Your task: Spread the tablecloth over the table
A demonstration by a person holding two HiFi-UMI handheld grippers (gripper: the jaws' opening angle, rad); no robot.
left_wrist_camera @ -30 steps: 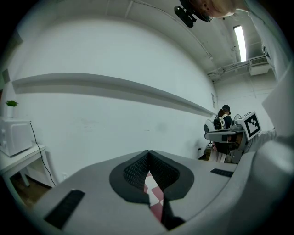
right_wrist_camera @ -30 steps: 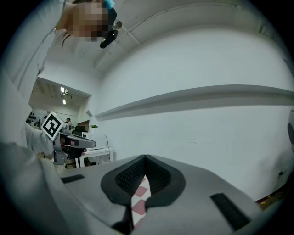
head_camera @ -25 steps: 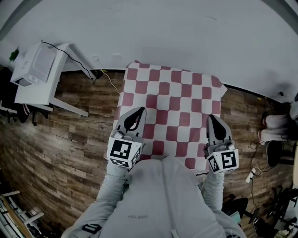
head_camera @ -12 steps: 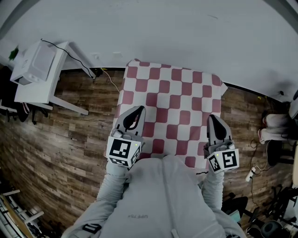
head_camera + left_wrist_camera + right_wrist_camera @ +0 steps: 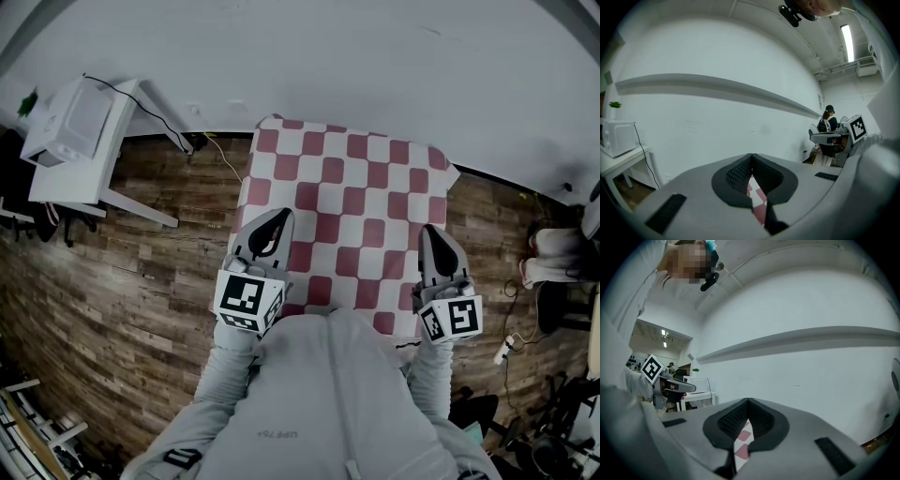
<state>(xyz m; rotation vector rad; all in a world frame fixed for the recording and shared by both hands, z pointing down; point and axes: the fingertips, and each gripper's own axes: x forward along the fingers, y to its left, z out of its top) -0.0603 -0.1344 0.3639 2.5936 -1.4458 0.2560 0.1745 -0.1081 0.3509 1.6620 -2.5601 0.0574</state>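
Looking down from the head view, the tablecloth (image 5: 352, 202) lies flat in the middle of the picture, a rectangle of dull red and white checks with its far edge against the white wall (image 5: 328, 66). The table beneath it is completely covered, and the cloth's near edge is hidden behind the person's grey sleeves and chest. The left gripper (image 5: 277, 217) is over the cloth's left margin and the right gripper (image 5: 430, 232) over its right margin, both smooth grey shells pointing away from the person. From this height their tips are too small to read. A wood-plank floor (image 5: 141, 272) surrounds the cloth, and a white side table (image 5: 66, 183) stands well apart at the left, carrying a boxy white appliance (image 5: 70, 127).

In the left gripper view the jaws are closed, their ribbed black pads meeting at the tip. A thin wedge of checked cloth (image 5: 758, 206) shows in the slit behind them. I cannot tell whether it is pinched or merely lies below.

The right gripper view shows the same: tips together, textured pads touching, a sliver of red and white cloth (image 5: 743, 446) in the gap, and contact just as unclear.
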